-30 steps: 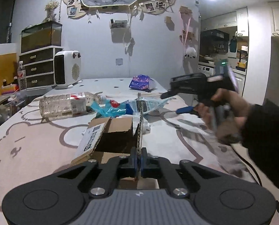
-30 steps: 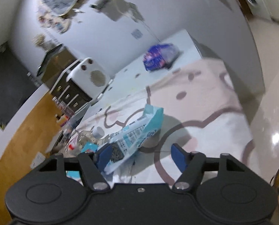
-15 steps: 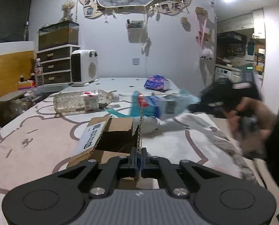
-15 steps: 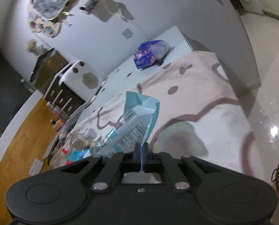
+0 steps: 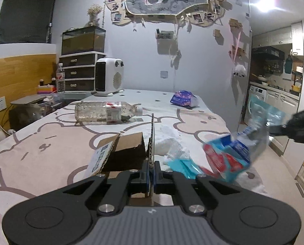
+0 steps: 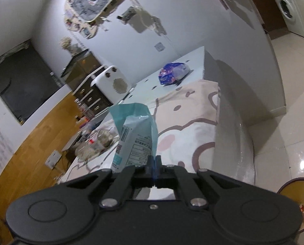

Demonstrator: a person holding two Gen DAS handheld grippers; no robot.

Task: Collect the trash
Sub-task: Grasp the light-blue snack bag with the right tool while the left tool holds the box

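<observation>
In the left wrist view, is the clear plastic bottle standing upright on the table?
No. The clear plastic bottle lies on its side on the table, its cap pointing right.

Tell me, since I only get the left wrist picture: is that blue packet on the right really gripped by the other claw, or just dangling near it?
Observer: Gripped. In the right wrist view the right claw is shut on the edge of the blue packet.
Operator: Which side of it faces that camera?
Observer: The pale back, with a printed table and a small code.
Operator: Is there anywhere to drop it?
Observer: Possibly. A round brownish container shows on the shiny floor at the lower right. I cannot tell what is in it.
</observation>
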